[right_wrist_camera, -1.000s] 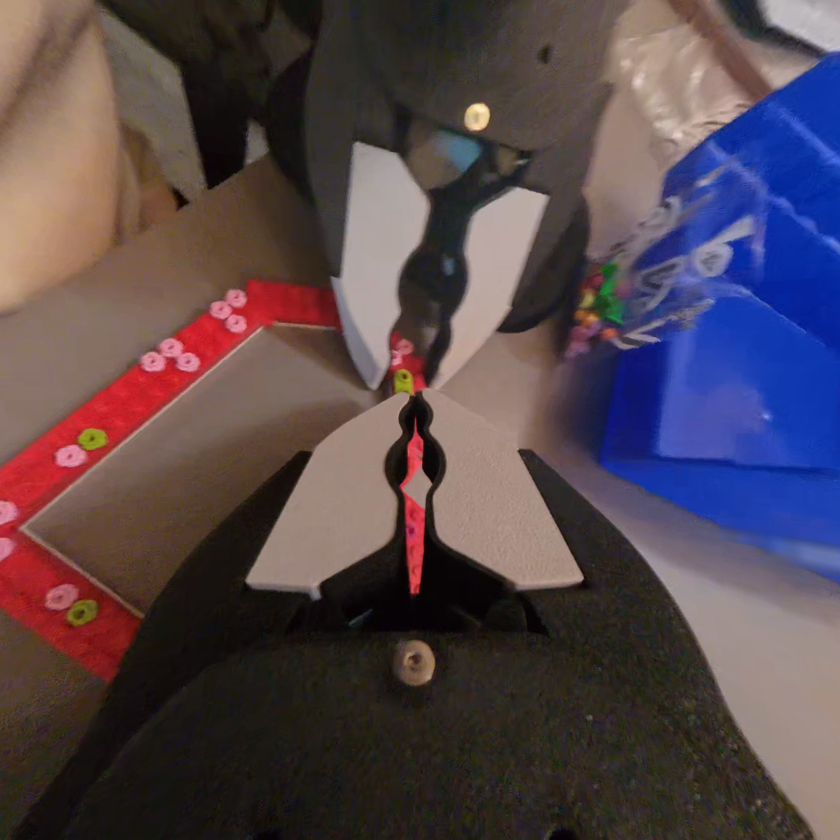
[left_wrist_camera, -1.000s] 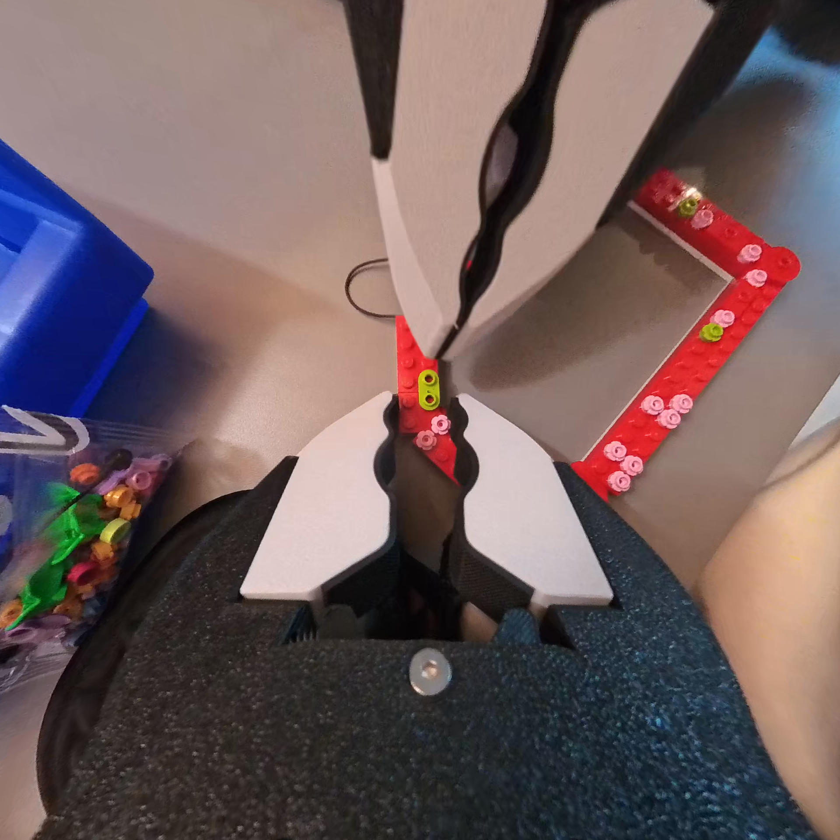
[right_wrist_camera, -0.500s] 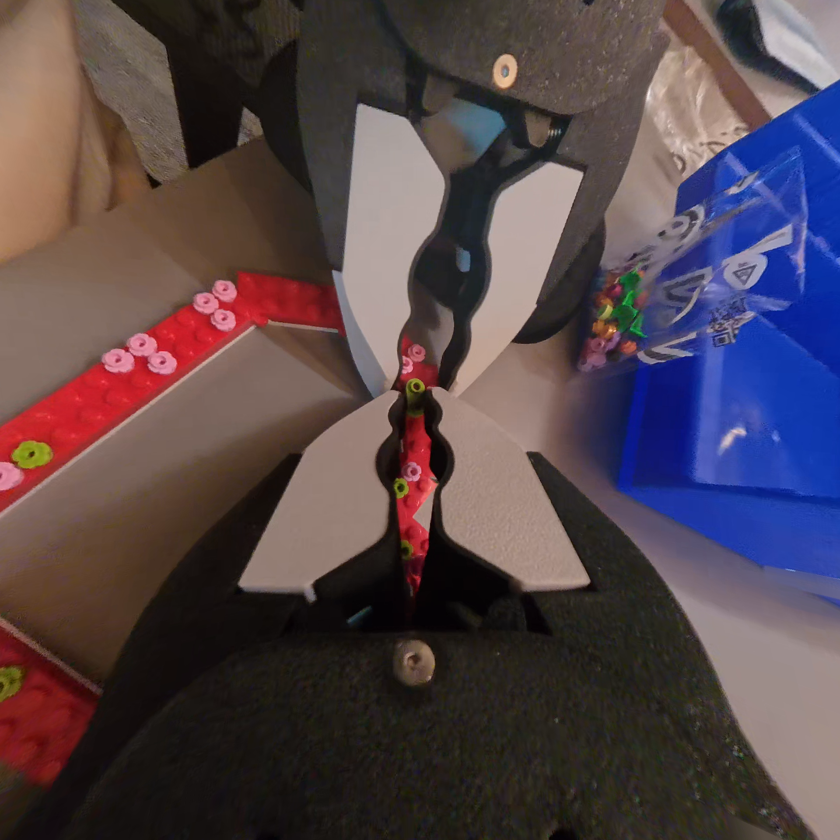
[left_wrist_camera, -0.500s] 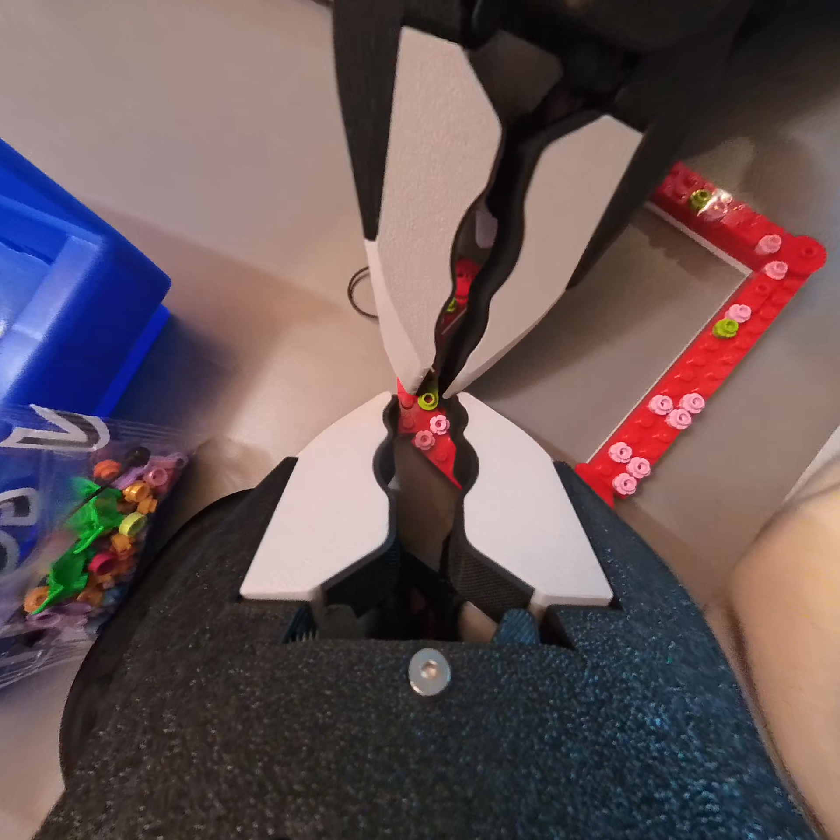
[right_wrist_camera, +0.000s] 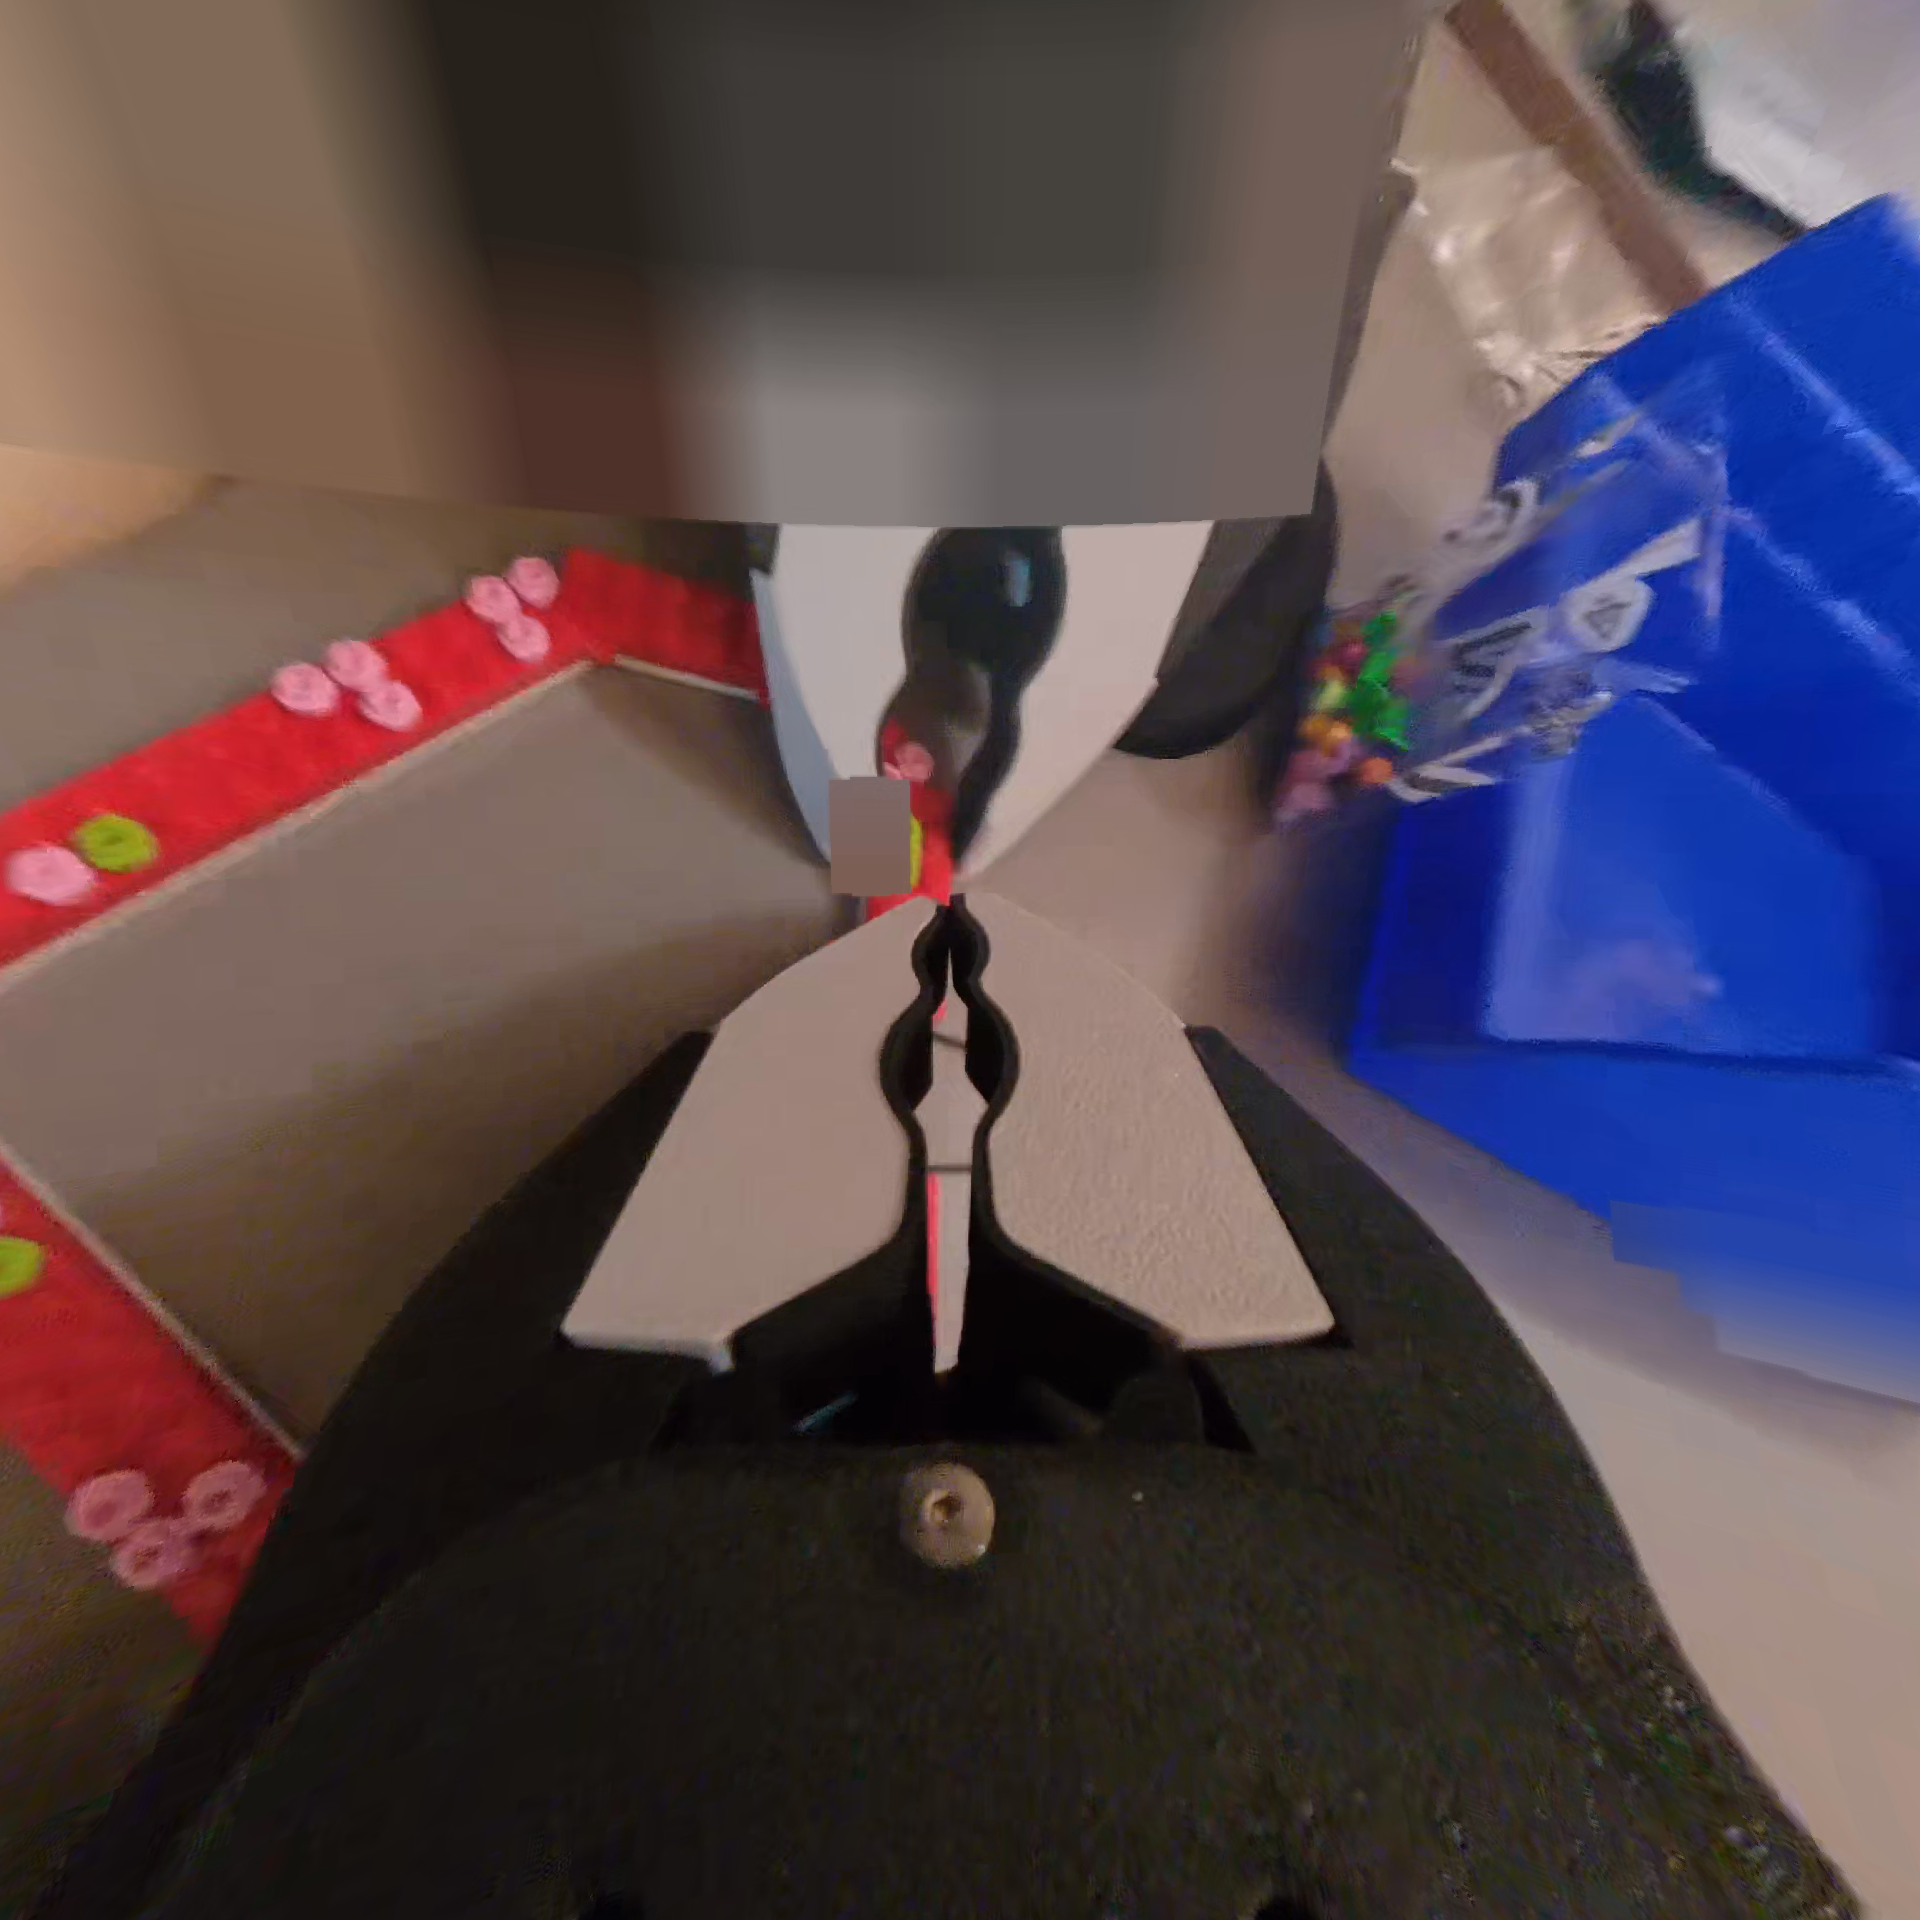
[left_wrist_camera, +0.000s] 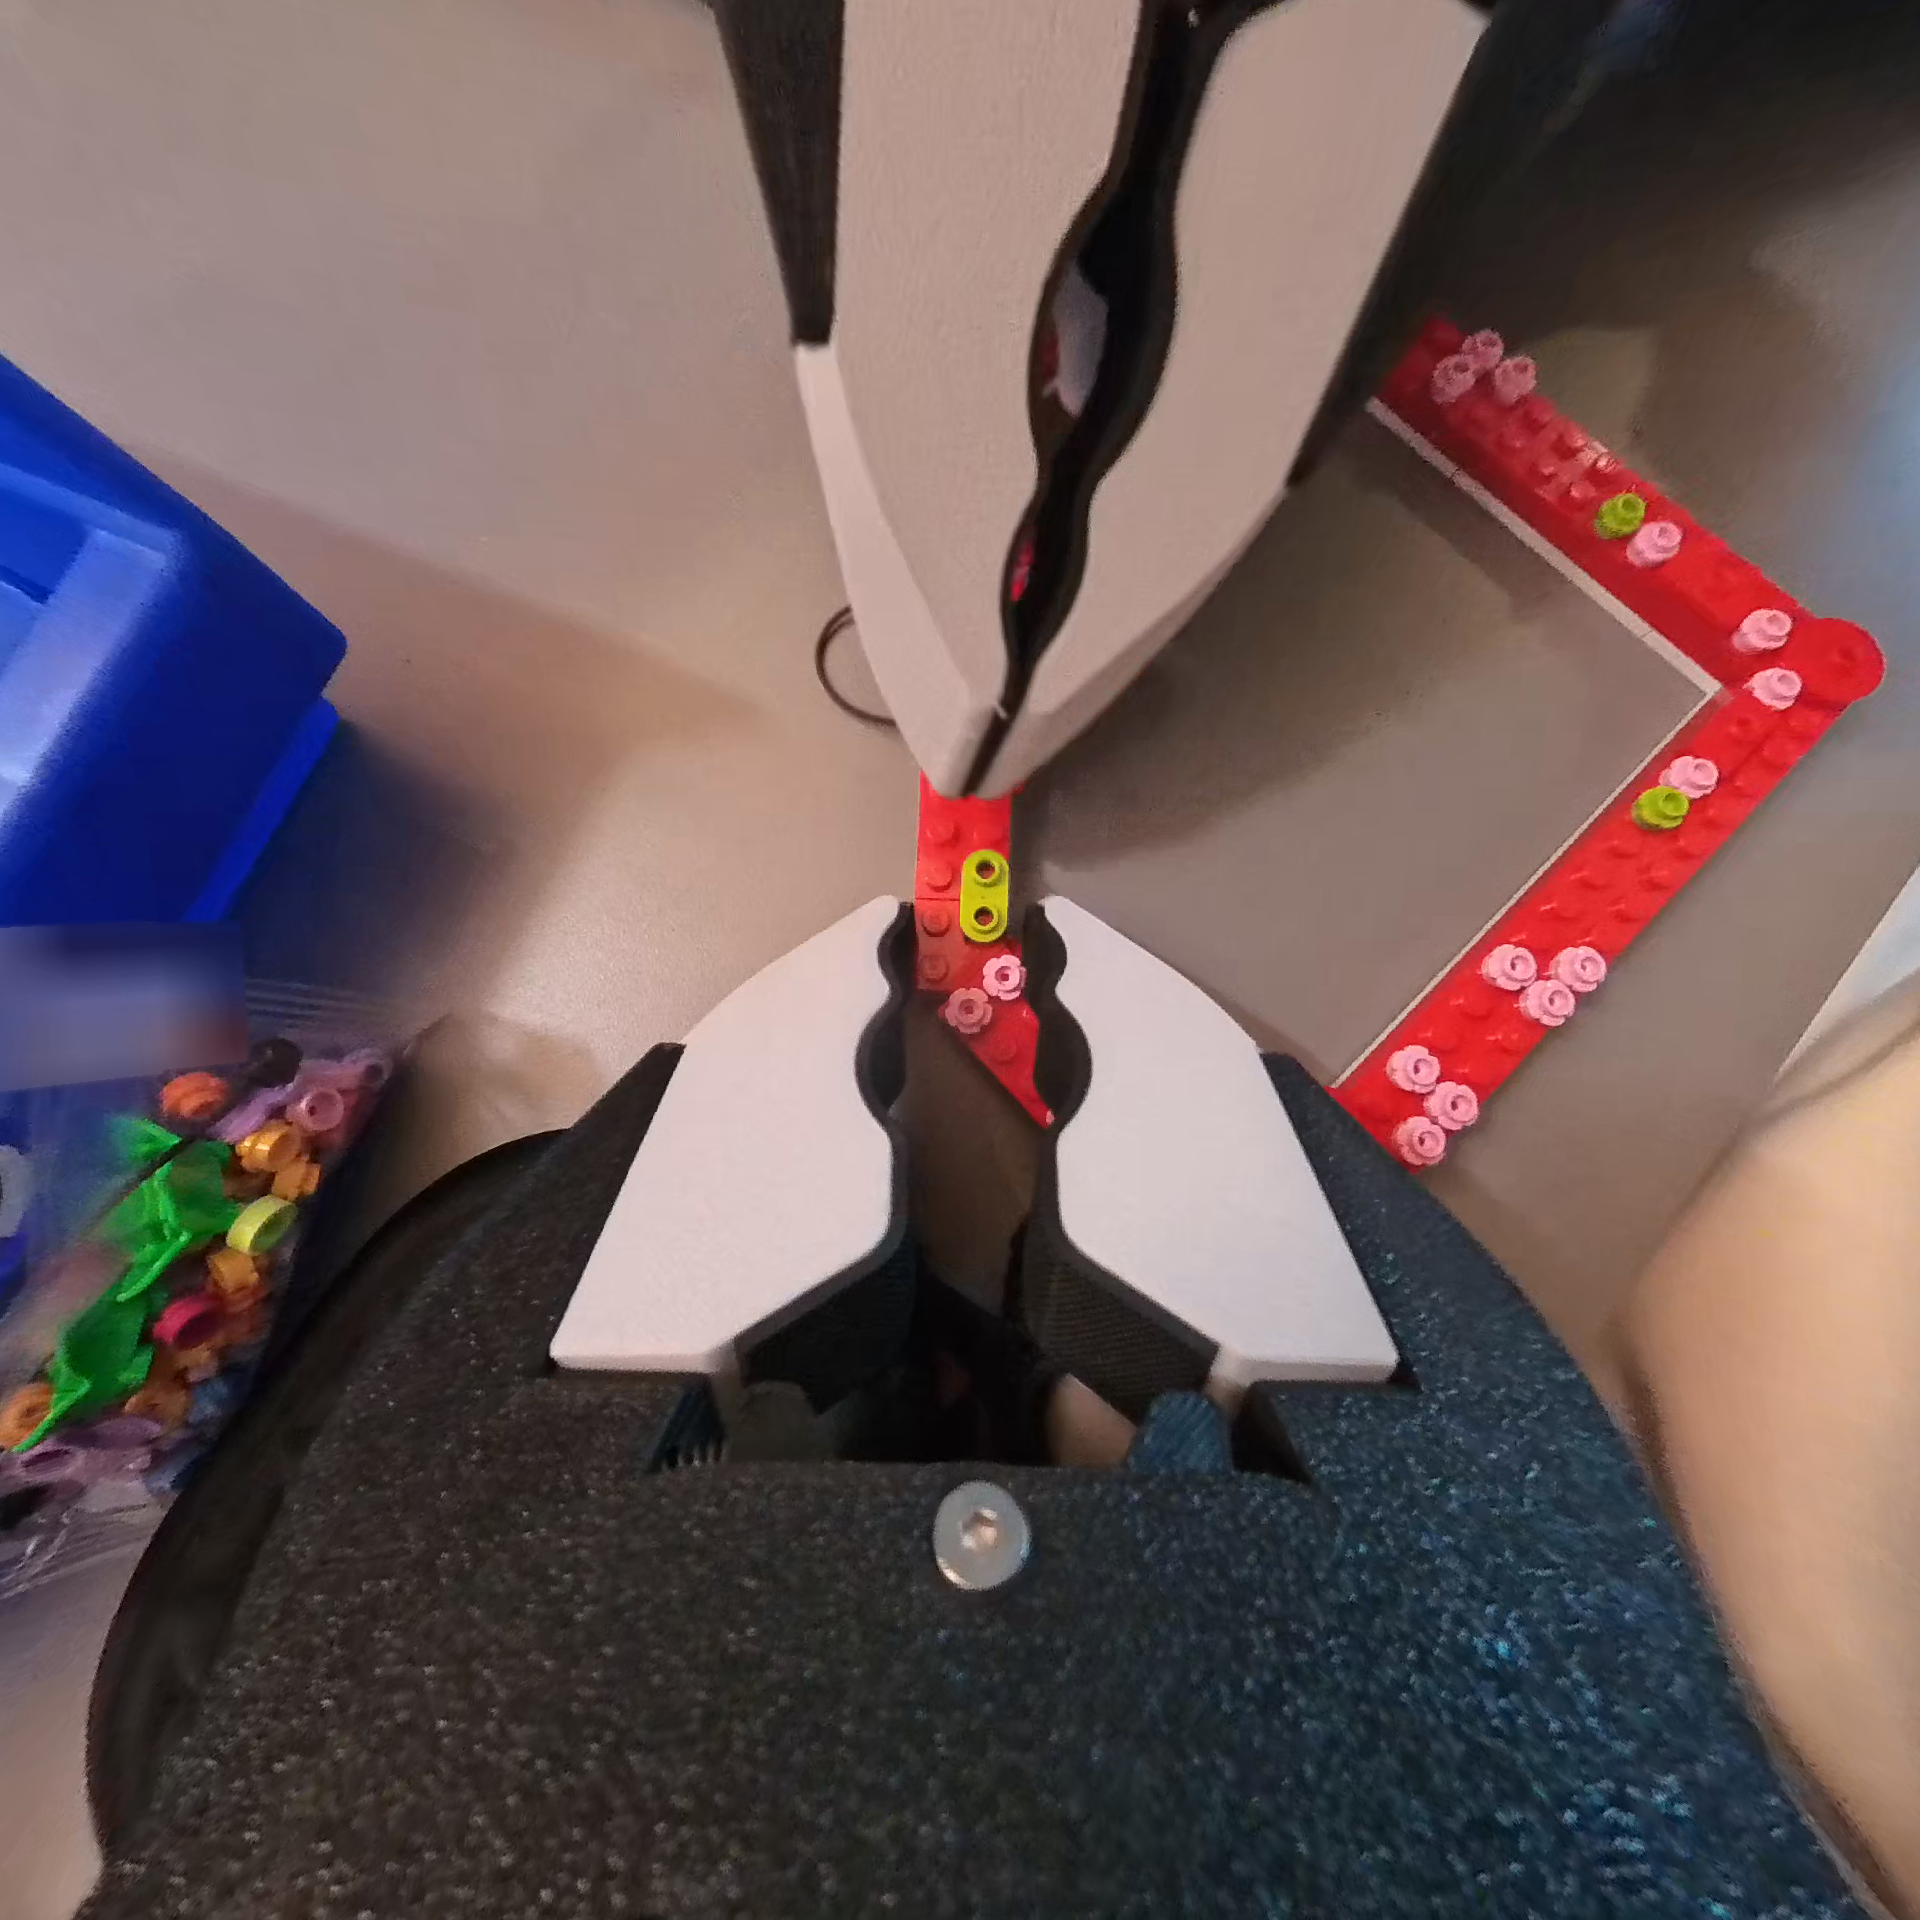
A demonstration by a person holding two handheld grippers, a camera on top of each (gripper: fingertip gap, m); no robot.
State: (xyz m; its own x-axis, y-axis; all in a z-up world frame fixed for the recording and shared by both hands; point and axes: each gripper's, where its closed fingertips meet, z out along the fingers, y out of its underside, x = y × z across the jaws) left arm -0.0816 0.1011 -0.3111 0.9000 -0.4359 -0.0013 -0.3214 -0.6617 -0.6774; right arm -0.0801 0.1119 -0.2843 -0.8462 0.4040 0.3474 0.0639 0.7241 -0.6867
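We find the left gripper (left_wrist_camera: 971, 935) with its fingers closed on the near end of a red strip (left_wrist_camera: 961, 847) of studded plates, which bears a lime two-hole plate (left_wrist_camera: 984, 894) and two pink flower studs (left_wrist_camera: 985, 992). The right gripper (left_wrist_camera: 982, 779) faces it from the far side, its fingers pinched together on the other end of the same strip, so the piece spans between the two tools above the beige surface (left_wrist_camera: 468, 436). In the right wrist view the right gripper (right_wrist_camera: 948, 920) shows its fingers nearly touching, with a thin red edge visible in the slot behind them; that view is motion-blurred, and we cannot tell how firm the grip is. To the right in the left wrist view lies a red angled frame (left_wrist_camera: 1621, 862), dotted with pink and lime studs, flat on the surface and well apart from the held strip. The frame appears open on the side nearest the grippers, and the held strip is not joined to it. A clear bag of small coloured parts (left_wrist_camera: 177, 1236) leans beside a blue bin (left_wrist_camera: 135, 707) on the left.
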